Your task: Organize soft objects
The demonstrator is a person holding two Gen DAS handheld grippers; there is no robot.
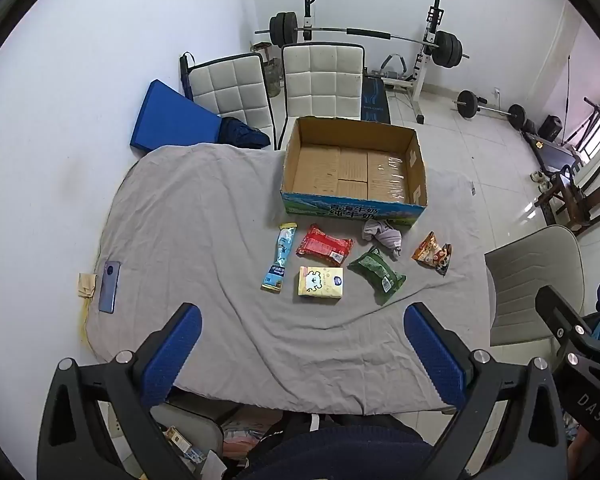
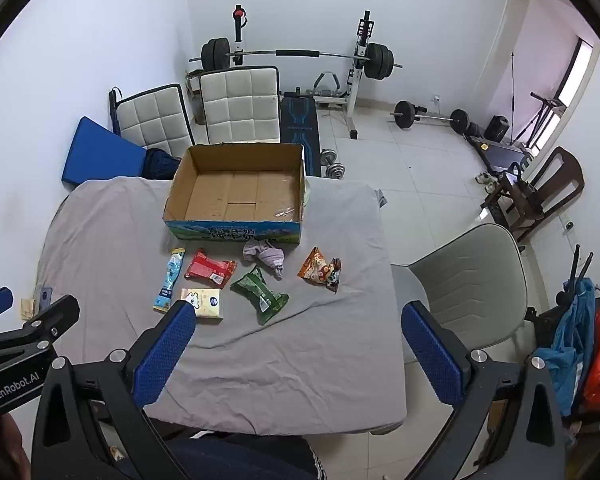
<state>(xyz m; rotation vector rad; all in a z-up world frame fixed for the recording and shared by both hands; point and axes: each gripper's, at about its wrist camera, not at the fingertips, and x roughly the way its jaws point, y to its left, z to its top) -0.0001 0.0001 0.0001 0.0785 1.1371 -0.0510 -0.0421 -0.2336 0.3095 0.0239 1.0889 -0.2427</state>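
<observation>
Left gripper (image 1: 302,320) wide open, holding nothing, hovering over near edge of table. Right gripper (image 2: 298,318) same: wide open, nothing held, hovering over near edge, beside left one.

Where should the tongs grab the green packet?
Probably the green packet's puffy middle, across its narrow width, coming straight down from above. It lies flat and slanted on the cloth, apart from its neighbours, so the open right tongs should turn to match.

Two high wrist views, side by side, sharing the table (image 1: 204,216) ahead.
</observation>
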